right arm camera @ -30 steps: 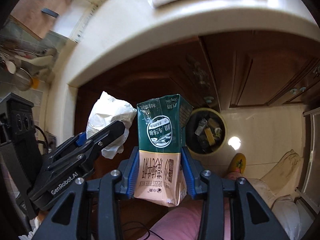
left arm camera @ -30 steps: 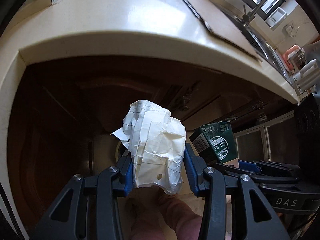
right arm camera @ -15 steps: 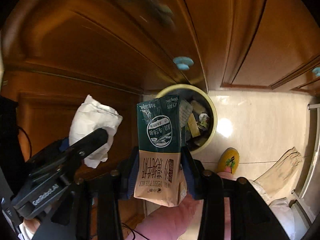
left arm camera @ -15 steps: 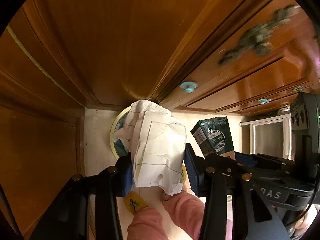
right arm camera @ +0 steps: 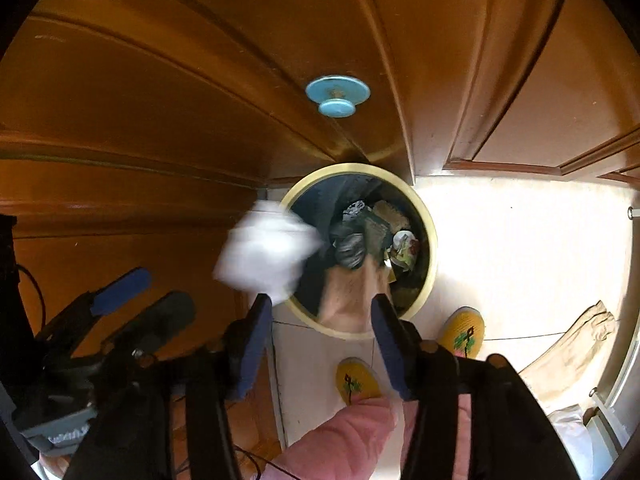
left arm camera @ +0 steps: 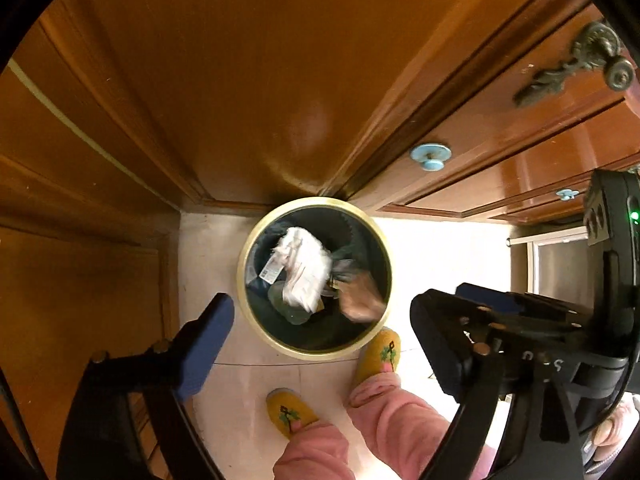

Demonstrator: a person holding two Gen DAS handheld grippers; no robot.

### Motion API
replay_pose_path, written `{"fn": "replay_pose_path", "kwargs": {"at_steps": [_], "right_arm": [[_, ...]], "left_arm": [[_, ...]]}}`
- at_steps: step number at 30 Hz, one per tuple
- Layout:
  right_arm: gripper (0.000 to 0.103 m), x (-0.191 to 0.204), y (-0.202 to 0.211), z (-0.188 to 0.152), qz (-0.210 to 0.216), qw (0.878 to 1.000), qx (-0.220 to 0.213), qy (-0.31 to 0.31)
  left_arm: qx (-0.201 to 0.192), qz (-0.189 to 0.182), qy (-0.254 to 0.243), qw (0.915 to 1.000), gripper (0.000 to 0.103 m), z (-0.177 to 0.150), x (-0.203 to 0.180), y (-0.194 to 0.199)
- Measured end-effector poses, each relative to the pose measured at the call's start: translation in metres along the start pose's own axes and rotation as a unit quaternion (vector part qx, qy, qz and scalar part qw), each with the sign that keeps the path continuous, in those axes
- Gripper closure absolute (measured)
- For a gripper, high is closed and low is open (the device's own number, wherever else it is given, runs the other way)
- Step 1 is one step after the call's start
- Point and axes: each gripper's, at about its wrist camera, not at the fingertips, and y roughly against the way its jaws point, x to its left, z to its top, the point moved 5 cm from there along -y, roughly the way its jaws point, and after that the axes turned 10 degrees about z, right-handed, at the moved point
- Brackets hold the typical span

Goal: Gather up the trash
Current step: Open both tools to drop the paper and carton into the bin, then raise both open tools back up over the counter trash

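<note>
A round trash bin with a yellow rim [left arm camera: 316, 354] [right arm camera: 432, 240] stands on the floor against the cabinet. It holds several scraps. My left gripper [left arm camera: 322, 308] hangs above it with its jaws opening wide and nothing between them. The crumpled white paper [left arm camera: 304, 268] [right arm camera: 268, 256] is blurred, dropping into the bin. My right gripper [right arm camera: 320, 320] is also opening. The green and tan milk carton [right arm camera: 352, 292] [left arm camera: 360, 296] has slipped free of its pads and falls bottom-up into the bin. In the right wrist view, the left gripper [right arm camera: 160, 292] shows at the lower left.
Brown wooden cabinet doors [left arm camera: 240, 80] with blue knobs [left arm camera: 430, 156] [right arm camera: 338, 98] rise behind the bin. A person's feet in yellow slippers [left arm camera: 380, 354] [right arm camera: 358, 380] and pink trouser legs [left arm camera: 392, 412] stand just in front of it on the pale tile floor [right arm camera: 520, 248].
Both grippers sank from counter height to just above the bin. Both jaws spread, and the paper and the carton left the pads and drop into the bin.
</note>
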Motion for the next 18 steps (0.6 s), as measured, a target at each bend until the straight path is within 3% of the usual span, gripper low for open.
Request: {"fn": "replay_pose_path", "kwargs": {"at_steps": [18], "right_arm": [[0.05, 0.024, 0.048, -0.007, -0.002, 1.0, -0.023, -0.006]], "left_arm": [[-0.019, 0.028, -0.005, 0.9994, 0.007, -0.001, 0.006, 0.061]]}}
